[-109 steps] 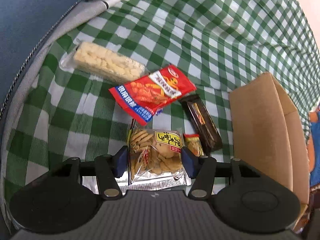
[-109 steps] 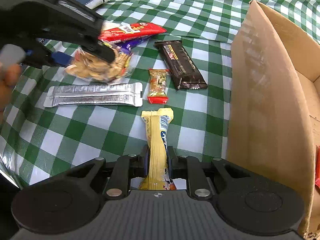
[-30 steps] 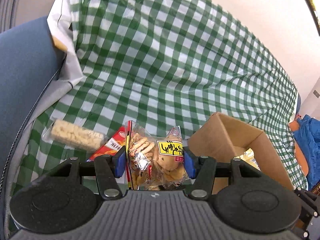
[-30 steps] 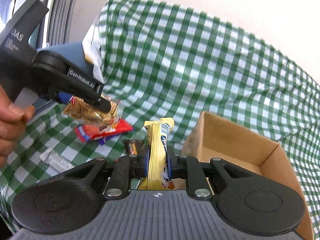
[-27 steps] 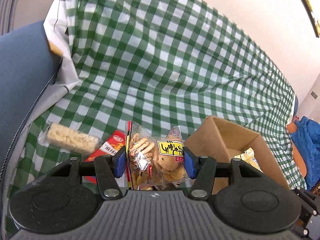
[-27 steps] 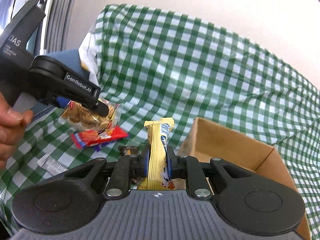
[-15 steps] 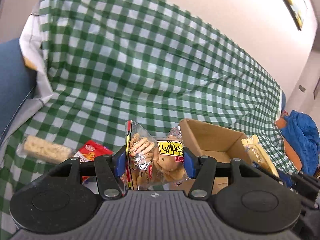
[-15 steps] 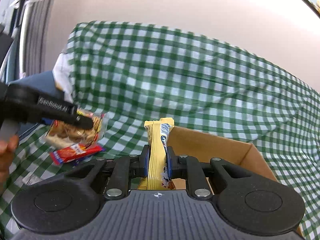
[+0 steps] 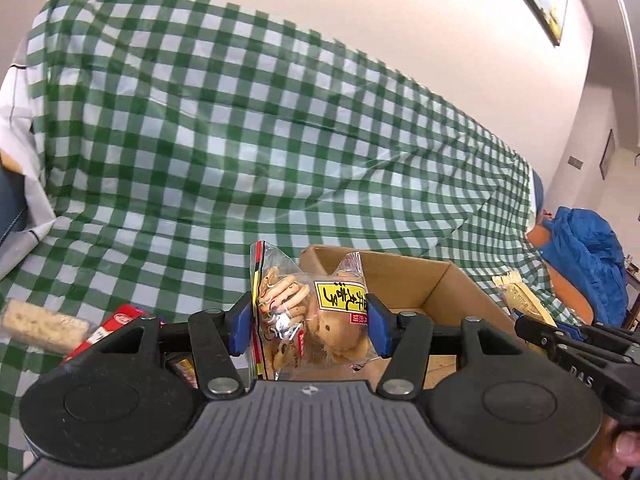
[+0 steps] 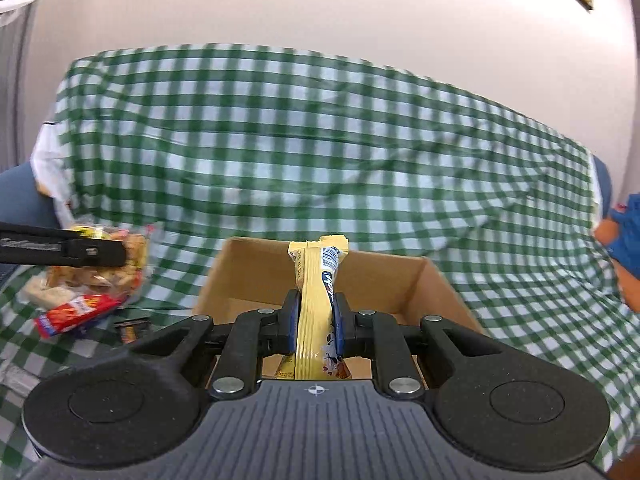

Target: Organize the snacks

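Note:
My left gripper (image 9: 307,316) is shut on a clear bag of small biscuits (image 9: 308,312) with a yellow label, held in the air in front of the open cardboard box (image 9: 416,280). My right gripper (image 10: 315,324) is shut on a yellow snack bar (image 10: 316,300), held upright above the near side of the same box (image 10: 256,268). In the right wrist view the left gripper (image 10: 120,255) and its biscuit bag (image 10: 100,260) show at the left. In the left wrist view the right gripper (image 9: 524,326) and the yellow bar (image 9: 520,296) show at the right.
A green checked cloth (image 9: 248,152) covers the surface. A rice-crisp bar (image 9: 40,324), a red snack pack (image 10: 76,312) and a dark bar (image 10: 132,328) lie left of the box. A blue bundle (image 9: 588,256) sits at the far right.
Both grippers have risen and moved toward the box with their snacks. The right gripper's yellow bar now stands over the box opening; the snacks on the cloth have dropped lower in view.

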`<state>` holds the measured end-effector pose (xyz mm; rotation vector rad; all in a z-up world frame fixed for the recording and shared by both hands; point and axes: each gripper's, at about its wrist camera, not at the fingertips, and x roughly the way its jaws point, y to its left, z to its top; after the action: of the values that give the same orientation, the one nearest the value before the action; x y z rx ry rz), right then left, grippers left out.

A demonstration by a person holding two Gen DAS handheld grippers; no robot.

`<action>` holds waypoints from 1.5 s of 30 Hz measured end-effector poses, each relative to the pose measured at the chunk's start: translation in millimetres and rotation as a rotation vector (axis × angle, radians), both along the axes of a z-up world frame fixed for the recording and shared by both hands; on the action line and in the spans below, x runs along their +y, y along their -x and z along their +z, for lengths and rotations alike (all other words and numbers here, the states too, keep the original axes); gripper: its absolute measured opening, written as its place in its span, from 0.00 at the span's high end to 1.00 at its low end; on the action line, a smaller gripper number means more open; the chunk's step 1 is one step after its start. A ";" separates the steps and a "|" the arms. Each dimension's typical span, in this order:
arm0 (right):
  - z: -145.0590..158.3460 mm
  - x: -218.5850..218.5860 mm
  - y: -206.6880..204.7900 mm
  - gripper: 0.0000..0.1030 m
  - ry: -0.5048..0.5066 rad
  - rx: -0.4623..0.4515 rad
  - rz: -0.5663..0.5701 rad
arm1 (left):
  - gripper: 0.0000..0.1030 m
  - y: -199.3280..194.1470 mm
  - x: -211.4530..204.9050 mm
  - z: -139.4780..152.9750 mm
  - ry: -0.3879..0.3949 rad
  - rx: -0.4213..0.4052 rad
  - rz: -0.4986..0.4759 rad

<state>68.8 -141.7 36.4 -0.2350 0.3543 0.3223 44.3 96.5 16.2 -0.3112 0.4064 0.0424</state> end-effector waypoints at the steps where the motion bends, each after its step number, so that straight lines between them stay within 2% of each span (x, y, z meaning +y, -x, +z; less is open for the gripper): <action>1: -0.5 -3.5 -2.7 0.83 -0.001 0.002 -0.022 | 0.40 0.0 -1.5 0.7 0.002 -0.006 -0.005; 7: -6.9 -27.6 -20.5 0.83 -0.011 0.047 -0.154 | 0.40 0.4 -18.8 3.3 0.012 -0.046 -0.057; 14: -15.4 -36.7 -31.4 0.83 0.002 0.079 -0.222 | 0.40 -2.1 -44.5 1.4 0.004 -0.062 -0.123; 27: -15.4 -40.2 -35.0 0.83 -0.016 0.075 -0.260 | 0.40 -3.2 -74.2 -5.6 -0.020 -0.063 -0.190; 45: -15.6 -33.2 -31.9 0.83 -0.012 0.052 -0.266 | 0.40 -11.2 -82.2 -6.4 -0.008 -0.066 -0.225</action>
<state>100.7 -174.9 20.8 -0.1651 0.4294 0.0683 55.5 14.3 9.8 -0.2568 0.3731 -0.1855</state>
